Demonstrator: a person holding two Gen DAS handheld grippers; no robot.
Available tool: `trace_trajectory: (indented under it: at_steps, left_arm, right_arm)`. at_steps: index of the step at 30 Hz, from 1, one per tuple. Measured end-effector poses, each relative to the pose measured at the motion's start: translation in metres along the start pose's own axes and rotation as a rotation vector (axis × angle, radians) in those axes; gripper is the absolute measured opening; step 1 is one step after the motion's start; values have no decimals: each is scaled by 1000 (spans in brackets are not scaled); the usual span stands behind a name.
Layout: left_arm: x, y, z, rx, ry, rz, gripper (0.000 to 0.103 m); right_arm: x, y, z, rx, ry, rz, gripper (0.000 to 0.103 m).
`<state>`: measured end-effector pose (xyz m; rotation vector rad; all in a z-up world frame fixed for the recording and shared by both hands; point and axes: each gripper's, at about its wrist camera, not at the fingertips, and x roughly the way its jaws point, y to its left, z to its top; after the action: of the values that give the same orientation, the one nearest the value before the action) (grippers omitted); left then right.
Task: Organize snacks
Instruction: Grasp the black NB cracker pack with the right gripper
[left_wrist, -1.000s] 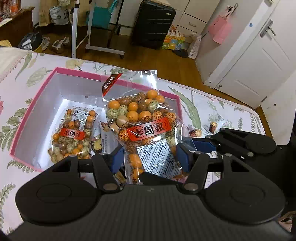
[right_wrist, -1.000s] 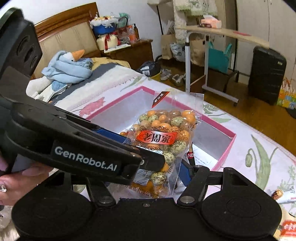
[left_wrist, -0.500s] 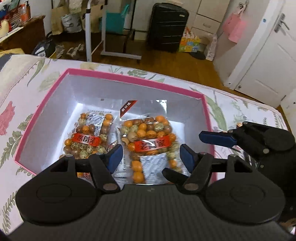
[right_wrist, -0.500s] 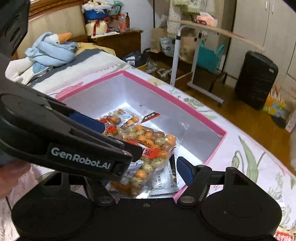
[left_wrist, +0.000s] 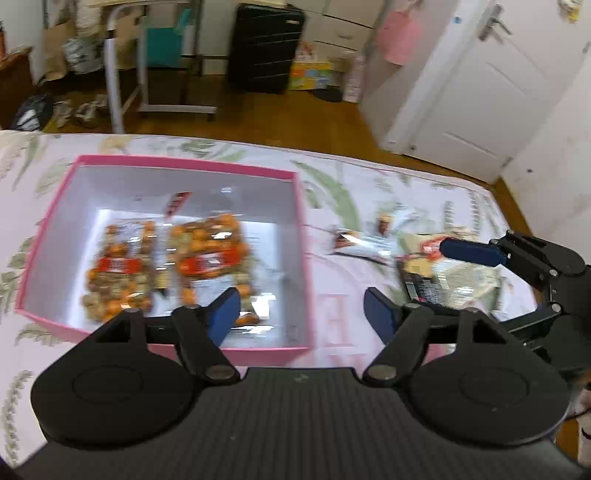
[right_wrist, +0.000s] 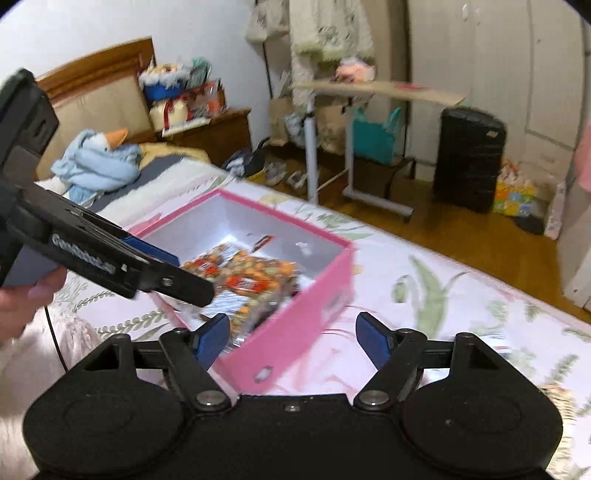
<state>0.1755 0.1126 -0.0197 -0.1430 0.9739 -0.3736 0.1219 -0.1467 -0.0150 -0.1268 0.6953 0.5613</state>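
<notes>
Two snack bags lie in the pink box on the flowered bedspread.

The bags (left_wrist: 207, 258) sit side by side on the floor of the box (left_wrist: 301, 258), toward its left half in the left wrist view. More snack packets (left_wrist: 424, 273) lie loose on the bedspread (left_wrist: 343, 195) just right of the box. The left gripper (left_wrist: 301, 314) and right gripper (right_wrist: 291, 338) stand wide and empty, their jaws having just been opening, above the box's near edge.
</notes>
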Motion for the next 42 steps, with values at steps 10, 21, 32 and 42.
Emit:
trace_trajectory:
  at_steps: [10,21,32,42]
  left_arm:
    - [55,-73,9,31,84,-78,77]
    - [162,-110,-7,-6,194,-117,71]
    - [218,-135,-47,-22,209,-185,51]
    - [219,-127,-43,-12,193,-164,36]
  right_arm:
    - [-17,-66,-59,151,71,-91,84]
    - [34,-97,-128,215,134,-205,74]
    - [65,-100,-145,262,108,-219,62]
    - [68,-107,-151,271,76,-198,64]
